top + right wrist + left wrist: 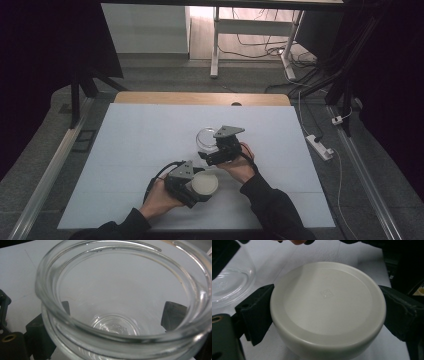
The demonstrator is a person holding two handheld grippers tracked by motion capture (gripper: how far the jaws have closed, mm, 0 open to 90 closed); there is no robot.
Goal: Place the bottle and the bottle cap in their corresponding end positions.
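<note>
The left tool (pixel 196 191) is clamped on a round white lid (pixel 205 184), one jaw pressing each side of its rim, as the left gripper view shows plainly: the lid (pixel 328 306) fills the gap between the jaws, flat face toward the camera, and sits low over the white bench (pixel 135 150). The right tool (pixel 212 150) is closed on a clear glass jar (pixel 205 137); in the right gripper view the jar (pixel 125 302) has its open mouth toward the camera, the two jaws show dark through the glass on either side of the body, and it looks empty. In the high view the jar stands a little beyond the lid and to its right, near but apart, with the person's hands close together near the middle of the bench.

The step in hand looks like fitting the lid to the jar: both parts are gripped and neither yet meets the other. The next move would call for lifting the lid above the jar's mouth, turning it level with the rim, and centring it before lowering. The right tool must steady the jar against the push. If the lid is a screw type, which cannot be told here, a twist would follow.
</note>
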